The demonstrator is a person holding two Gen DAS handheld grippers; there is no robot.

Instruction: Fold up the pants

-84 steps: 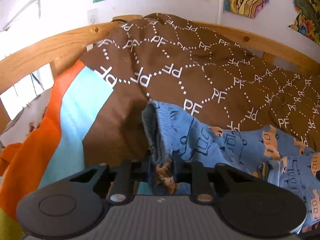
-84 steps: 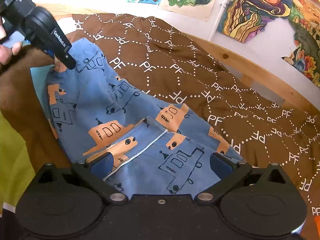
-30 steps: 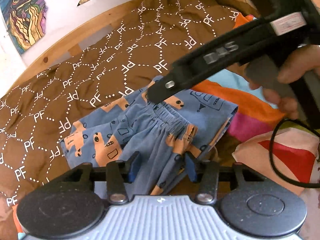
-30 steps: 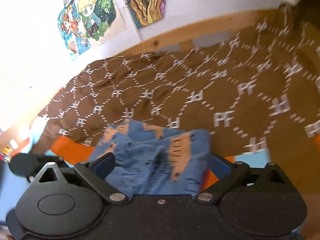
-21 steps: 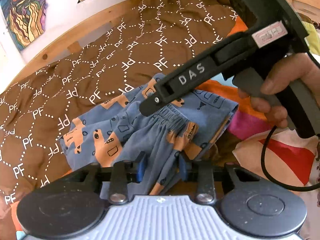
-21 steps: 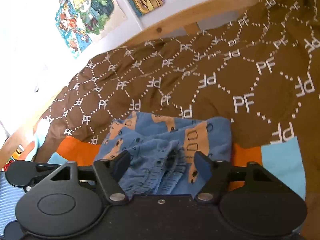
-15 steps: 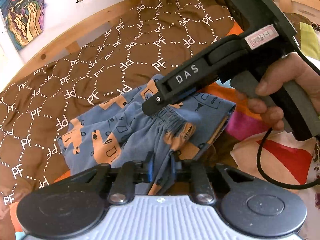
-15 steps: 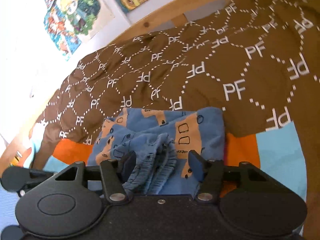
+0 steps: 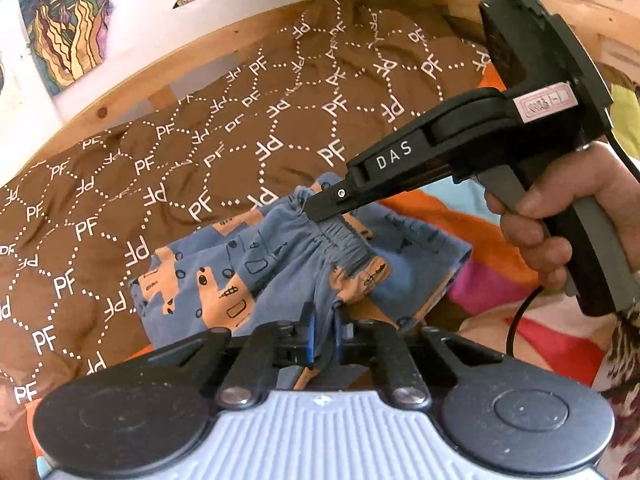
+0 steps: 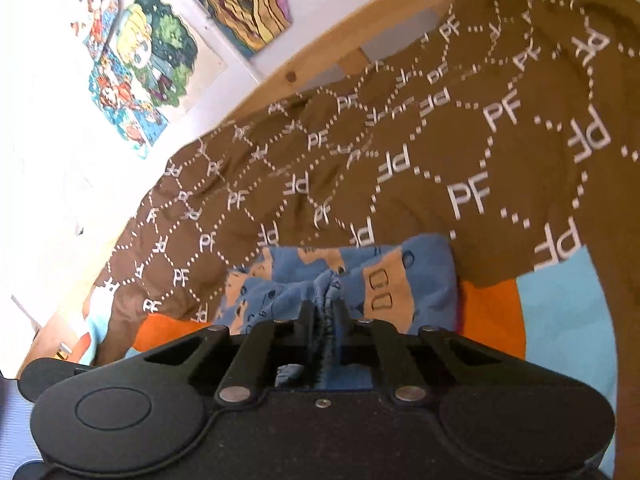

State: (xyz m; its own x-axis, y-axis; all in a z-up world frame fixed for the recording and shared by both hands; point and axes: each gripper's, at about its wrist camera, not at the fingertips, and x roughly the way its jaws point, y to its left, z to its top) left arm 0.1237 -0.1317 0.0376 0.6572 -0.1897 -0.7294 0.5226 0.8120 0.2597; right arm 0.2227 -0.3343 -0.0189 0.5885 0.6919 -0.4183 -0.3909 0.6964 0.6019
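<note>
Both claws are closing on the pants [image 9: 280, 272]: left gripper [image 9: 323, 334] pinches the near edge, right gripper [image 10: 323, 322] the gathered waistband beyond

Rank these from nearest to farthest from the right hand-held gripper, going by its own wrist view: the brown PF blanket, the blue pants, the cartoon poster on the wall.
1. Blue pants: pinched between the closing jaws of the right hand-held gripper.
2. Brown PF blanket: spread just behind the pants.
3. Cartoon poster: on the wall, upper left, beyond the wooden rail.
</note>
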